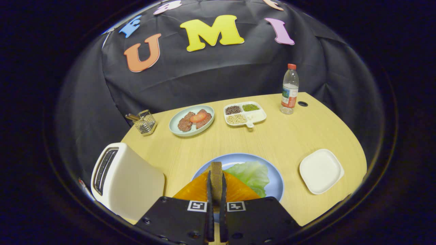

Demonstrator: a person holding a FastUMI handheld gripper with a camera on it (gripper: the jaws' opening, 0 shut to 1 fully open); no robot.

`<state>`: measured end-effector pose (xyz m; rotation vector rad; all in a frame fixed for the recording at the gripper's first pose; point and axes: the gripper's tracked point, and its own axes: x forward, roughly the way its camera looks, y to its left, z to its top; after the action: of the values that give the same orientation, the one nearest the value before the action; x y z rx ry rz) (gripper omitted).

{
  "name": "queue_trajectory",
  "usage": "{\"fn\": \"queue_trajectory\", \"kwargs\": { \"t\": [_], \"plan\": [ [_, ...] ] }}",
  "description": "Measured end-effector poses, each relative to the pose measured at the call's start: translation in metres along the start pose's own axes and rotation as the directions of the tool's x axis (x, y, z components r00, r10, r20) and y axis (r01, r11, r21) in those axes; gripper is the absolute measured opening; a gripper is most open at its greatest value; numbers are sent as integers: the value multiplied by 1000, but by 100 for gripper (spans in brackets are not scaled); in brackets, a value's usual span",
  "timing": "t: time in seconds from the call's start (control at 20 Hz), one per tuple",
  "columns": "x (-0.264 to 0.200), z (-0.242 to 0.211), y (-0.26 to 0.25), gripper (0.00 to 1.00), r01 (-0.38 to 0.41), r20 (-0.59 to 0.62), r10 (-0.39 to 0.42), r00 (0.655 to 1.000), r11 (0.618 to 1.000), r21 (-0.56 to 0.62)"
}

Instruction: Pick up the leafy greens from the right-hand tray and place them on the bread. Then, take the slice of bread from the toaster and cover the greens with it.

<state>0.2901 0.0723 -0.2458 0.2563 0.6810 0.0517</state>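
My gripper (216,183) is shut on a brown slice of bread (216,169), held upright and edge-on between both fingers. It hangs over a round blue plate (276,185) just ahead of the fingers. A pale green leaf of greens (252,174) lies on that plate, right of the held slice. Whatever lies under the leaf is hidden by it and by my fingers. The white toaster (127,182) stands left of the fingers, its slots facing up. A square white tray (321,170) sits to the right of the plate with nothing on it.
Beyond the blue plate, a pale green plate (177,131) carries meat pieces and a tomato slice. Beside it is a divided white dish (260,117) of beans. A water bottle (289,90) stands at the back right, a small wire basket (145,123) at the back left.
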Motion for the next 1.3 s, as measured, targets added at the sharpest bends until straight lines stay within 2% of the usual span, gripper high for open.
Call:
{"fn": "queue_trajectory", "kwargs": {
  "t": [0.25,0.4,0.55,0.6,0.75,0.85,0.9,1.15,1.25,1.3],
  "plan": [
    [-15,20,-2,7,-130,52,125,991,986,107],
    [-14,22,-12,7,-113,56,108,993,990,87],
    [0,7,-24,6,-81,-7,82,997,993,84],
    [2,6,-26,11,-82,4,81,997,992,93],
    [11,2,-40,11,-57,6,57,998,993,108],
    [19,-7,-53,25,-23,-17,25,1000,994,111],
    [24,-10,-57,25,-18,-21,20,1000,994,112],
    [38,-35,-59,75,-11,-90,16,996,998,55],
    [36,-30,-60,86,2,-70,1,998,999,38],
    [34,-29,-60,86,4,-64,-1,998,999,43]
  ]
}}
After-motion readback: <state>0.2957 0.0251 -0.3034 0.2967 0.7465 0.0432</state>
